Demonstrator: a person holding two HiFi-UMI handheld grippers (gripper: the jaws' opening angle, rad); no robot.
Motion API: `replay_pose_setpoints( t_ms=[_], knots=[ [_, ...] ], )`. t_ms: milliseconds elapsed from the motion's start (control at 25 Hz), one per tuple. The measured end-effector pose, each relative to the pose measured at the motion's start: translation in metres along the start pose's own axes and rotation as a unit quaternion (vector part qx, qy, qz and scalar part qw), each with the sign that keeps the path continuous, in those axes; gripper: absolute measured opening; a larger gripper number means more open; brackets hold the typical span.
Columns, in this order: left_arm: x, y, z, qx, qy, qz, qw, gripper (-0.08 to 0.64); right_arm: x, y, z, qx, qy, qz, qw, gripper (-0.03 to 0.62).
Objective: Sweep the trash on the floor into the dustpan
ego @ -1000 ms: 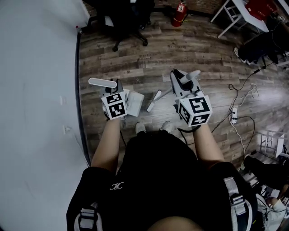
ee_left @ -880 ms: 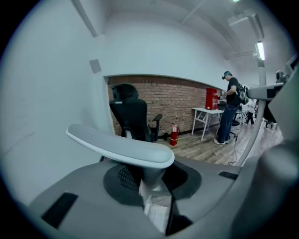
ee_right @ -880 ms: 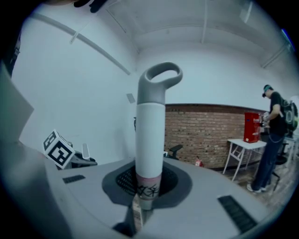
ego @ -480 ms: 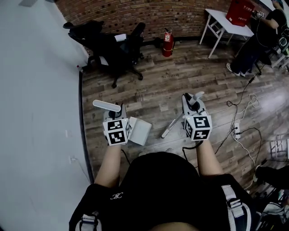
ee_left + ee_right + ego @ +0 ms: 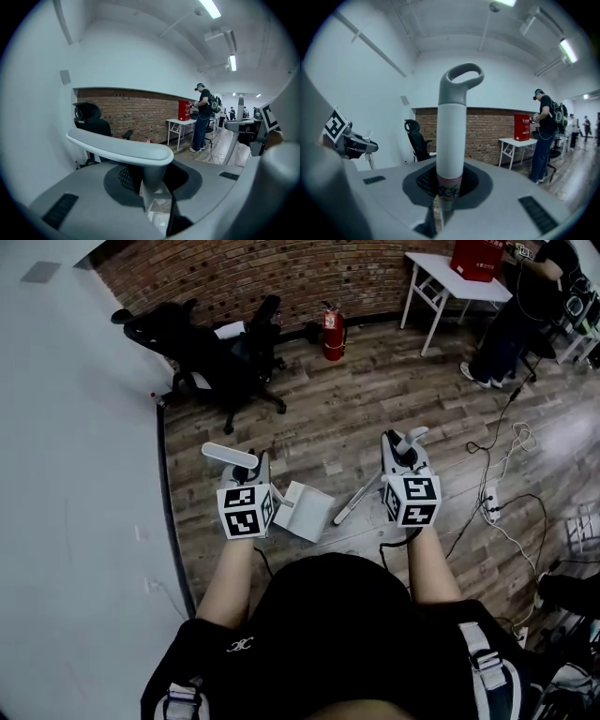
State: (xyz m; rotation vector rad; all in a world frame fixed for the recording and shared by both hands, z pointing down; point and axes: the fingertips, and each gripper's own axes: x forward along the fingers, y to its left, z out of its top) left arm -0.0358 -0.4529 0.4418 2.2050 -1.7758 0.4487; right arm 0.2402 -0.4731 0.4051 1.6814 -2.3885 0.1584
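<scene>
In the head view my left gripper (image 5: 246, 469) is shut on the stem of a white dustpan, whose flat handle bar (image 5: 229, 454) sticks out above the jaws. The dustpan's pan (image 5: 305, 510) hangs below, over the wooden floor. The left gripper view shows that handle (image 5: 119, 147) across the shut left gripper (image 5: 152, 182). My right gripper (image 5: 401, 452) is shut on a broom handle with a grey loop top (image 5: 418, 434); its stick (image 5: 354, 505) slants down to the left. In the right gripper view the handle (image 5: 452, 126) stands upright in the right gripper (image 5: 449, 188). I see no trash on the floor.
Black office chairs (image 5: 217, 345) and a red fire extinguisher (image 5: 332, 332) stand by the brick wall. At the back right is a white table (image 5: 448, 279) with a person (image 5: 525, 298) beside it. Cables and a power strip (image 5: 490, 503) lie at the right. A white wall (image 5: 75, 474) runs along the left.
The head view has tilted up, bringing the brick wall, table and person into sight. Both grippers sit lower in the frame, still shut on the dustpan and broom.
</scene>
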Motion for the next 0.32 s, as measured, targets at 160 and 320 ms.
replay_pose_setpoints(
  t_ms=[160,320],
  knots=[
    [0.014,-0.026,0.012,0.009,-0.003,-0.015,0.9998,0.092,-0.001,-0.022,0.001,0.007,-0.004,-0.005,1.000,0.041],
    [0.026,-0.042,0.020,0.020,-0.003,-0.023,0.9995,0.092,0.002,-0.037,-0.001,0.012,-0.006,-0.005,1.000,0.041]
  ],
)
